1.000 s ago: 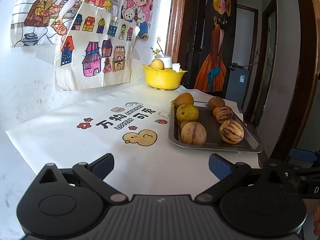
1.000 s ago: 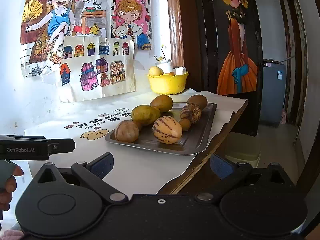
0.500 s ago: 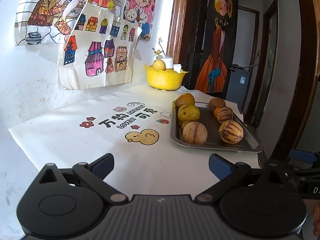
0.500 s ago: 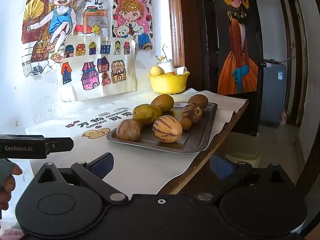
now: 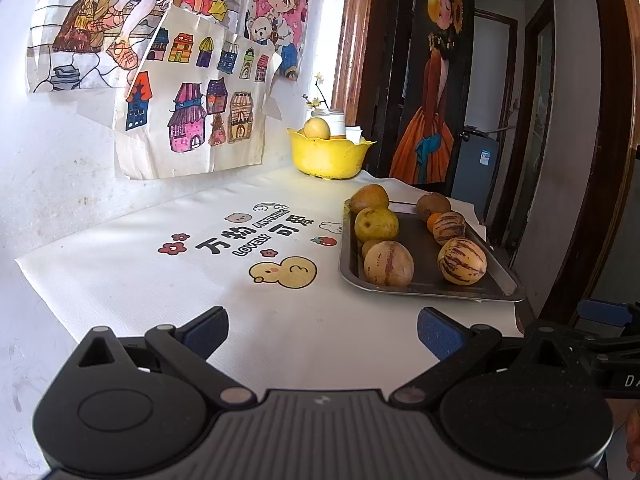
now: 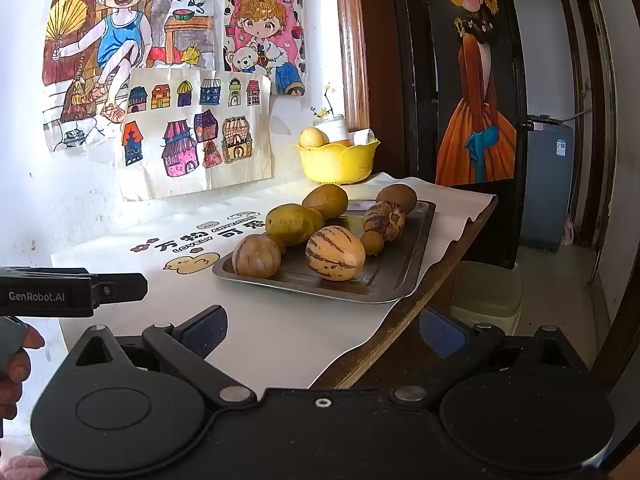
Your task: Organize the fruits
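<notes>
left tool (image 5: 322,330): fingers spread wide, nothing between them; held low over the white cloth at the near edge of the surface (image 5: 120,280).
right tool (image 6: 322,330): fingers spread wide too, empty; hangs at the near right corner, partly off the surface edge.
tray (image 6: 404,264): metal, on the right side of the surface, long axis running away from the tools toward the far wall.
fruits on tray: nearest are two striped melons, one at the near left (image 6: 256,256), one at near centre (image 6: 335,253); behind them a yellow-green fruit (image 6: 294,223), a third striped one (image 6: 384,221), two brown ones at the far end (image 6: 325,201) (image 6: 397,198), a small round one (image 6: 372,243). A small orange one shows only in the left view (image 5: 434,221).
bowl (image 6: 336,162): yellow, at the far end of the surface beyond the tray, well apart from both tools; one pale round fruit (image 6: 312,137) shows above its rim, with a white jar behind.
key relation: tray lies ahead and to the right of the left tool, ahead and slightly left of the right tool. Right tool looks nearer to the centre striped melon; left tool faces the near-left one more squarely.
melon axis: centre striped melon's long axis runs roughly crosswise to the right tool's reach, so the fingers would close across its narrower girth only after some turn of the wrist; my guess.
stage: one fruit in the bowl, the rest on the tray; fits either sorting into the bowl under way or fruit laid out on the tray. Can't tell which.
risk: round fruits, likely to roll if nudged.
</notes>
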Tool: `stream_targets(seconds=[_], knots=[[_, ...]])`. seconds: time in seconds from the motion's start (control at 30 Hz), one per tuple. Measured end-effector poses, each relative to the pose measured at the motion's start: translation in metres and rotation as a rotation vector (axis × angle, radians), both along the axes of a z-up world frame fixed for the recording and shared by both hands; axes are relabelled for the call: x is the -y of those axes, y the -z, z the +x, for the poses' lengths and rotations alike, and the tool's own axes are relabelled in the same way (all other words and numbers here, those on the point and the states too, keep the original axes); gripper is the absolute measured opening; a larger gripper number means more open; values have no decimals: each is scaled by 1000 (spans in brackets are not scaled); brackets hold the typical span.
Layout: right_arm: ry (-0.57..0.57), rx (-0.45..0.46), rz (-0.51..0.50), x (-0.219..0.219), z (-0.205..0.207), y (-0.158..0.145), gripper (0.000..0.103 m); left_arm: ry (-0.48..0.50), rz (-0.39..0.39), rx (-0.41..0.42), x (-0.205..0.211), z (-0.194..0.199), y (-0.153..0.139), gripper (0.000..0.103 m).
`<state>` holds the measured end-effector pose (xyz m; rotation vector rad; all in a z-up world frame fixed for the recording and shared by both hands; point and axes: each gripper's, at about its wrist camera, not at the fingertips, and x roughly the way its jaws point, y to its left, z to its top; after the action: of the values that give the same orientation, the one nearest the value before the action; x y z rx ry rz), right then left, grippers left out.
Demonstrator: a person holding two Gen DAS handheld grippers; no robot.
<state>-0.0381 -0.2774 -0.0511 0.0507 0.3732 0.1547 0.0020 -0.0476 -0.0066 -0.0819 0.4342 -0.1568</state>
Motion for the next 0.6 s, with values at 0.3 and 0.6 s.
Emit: stream_targets(seconds=[0.3, 0.6], knots=[[0, -3, 0, 0, 0, 1, 102, 2, 2, -2, 1, 1, 1, 103], [0, -5, 0, -1, 1, 2, 102, -36, 39, -49, 2, 3, 3, 102]])
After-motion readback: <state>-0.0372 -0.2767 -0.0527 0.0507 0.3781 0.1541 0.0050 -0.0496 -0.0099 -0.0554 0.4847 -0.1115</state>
